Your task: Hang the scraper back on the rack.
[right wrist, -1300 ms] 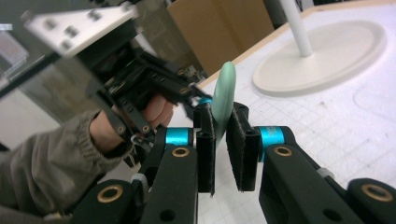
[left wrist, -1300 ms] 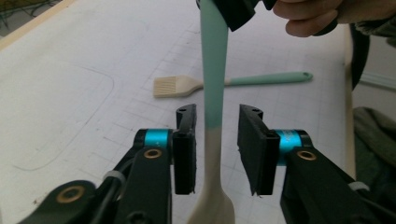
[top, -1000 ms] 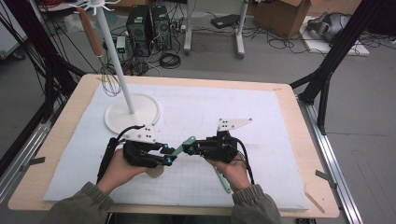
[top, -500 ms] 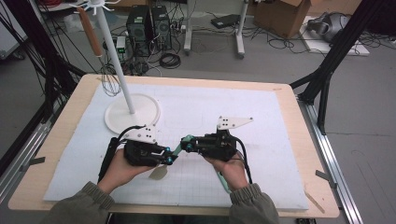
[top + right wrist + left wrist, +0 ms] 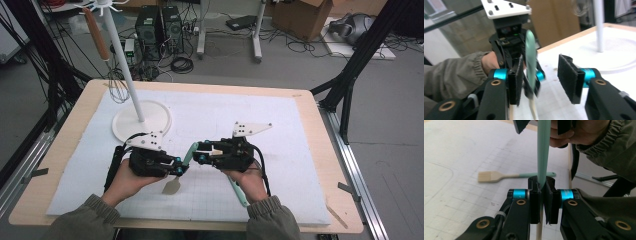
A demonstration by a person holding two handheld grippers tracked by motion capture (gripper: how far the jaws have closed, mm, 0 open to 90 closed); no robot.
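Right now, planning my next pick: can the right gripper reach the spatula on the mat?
Probably: the right gripper, jaws just opening, straddles the held spatula; the lying spatula sits uncovered beside it.

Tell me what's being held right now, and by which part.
The left gripper is clamped on the spatula's mint-green handle; the right gripper's jaws have just opened off it.

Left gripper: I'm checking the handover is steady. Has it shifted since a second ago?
No. The left gripper sits at the same spot below the stand's base; its jaws have just been closing on the spatula.
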